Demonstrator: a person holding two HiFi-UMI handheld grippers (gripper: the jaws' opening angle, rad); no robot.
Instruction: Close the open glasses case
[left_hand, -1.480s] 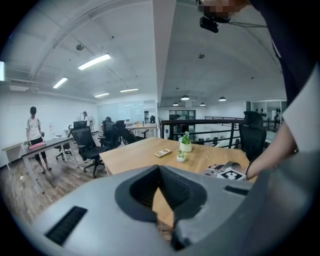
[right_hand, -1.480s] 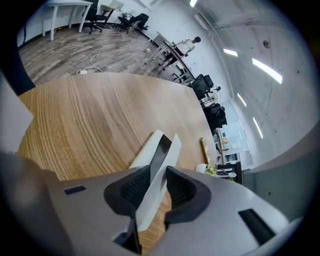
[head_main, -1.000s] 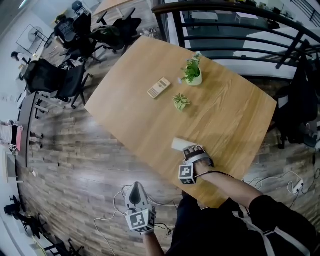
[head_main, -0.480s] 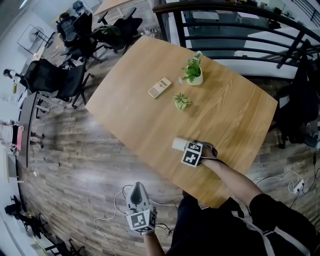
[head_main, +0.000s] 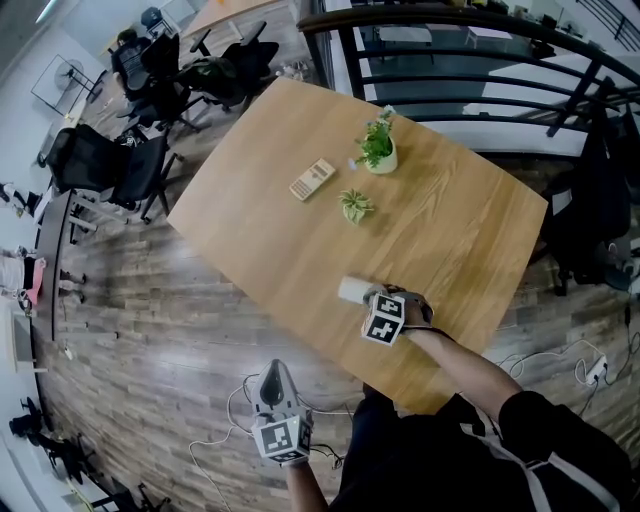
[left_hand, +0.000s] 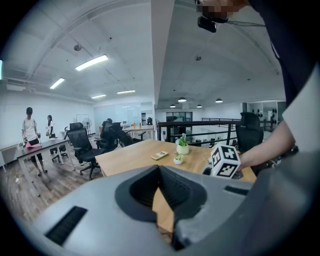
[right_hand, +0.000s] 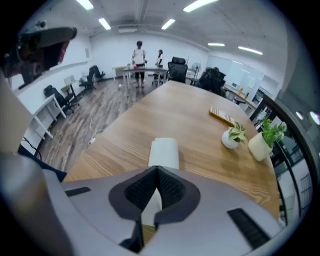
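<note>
The white glasses case (head_main: 352, 290) lies with its lid down on the wooden table (head_main: 450, 230) near the front edge. My right gripper (head_main: 374, 298) hovers just above its near end, jaws shut with nothing between them. In the right gripper view the case (right_hand: 164, 151) shows just past the shut right gripper (right_hand: 157, 171). My left gripper (head_main: 273, 388) hangs below the table's edge over the floor, shut and empty. In the left gripper view the left gripper (left_hand: 160, 173) points toward the table, with the right gripper's marker cube (left_hand: 224, 161) ahead.
A potted plant (head_main: 379, 148), a small succulent (head_main: 356, 205) and a calculator-like slab (head_main: 312, 179) stand farther back on the table. Office chairs (head_main: 110, 160) are at the left, a black railing (head_main: 470, 60) behind. Cables (head_main: 225, 435) lie on the floor.
The right gripper has rolled so its marker cube now faces up, and it has lifted a little off the case. The left gripper has stayed put.
</note>
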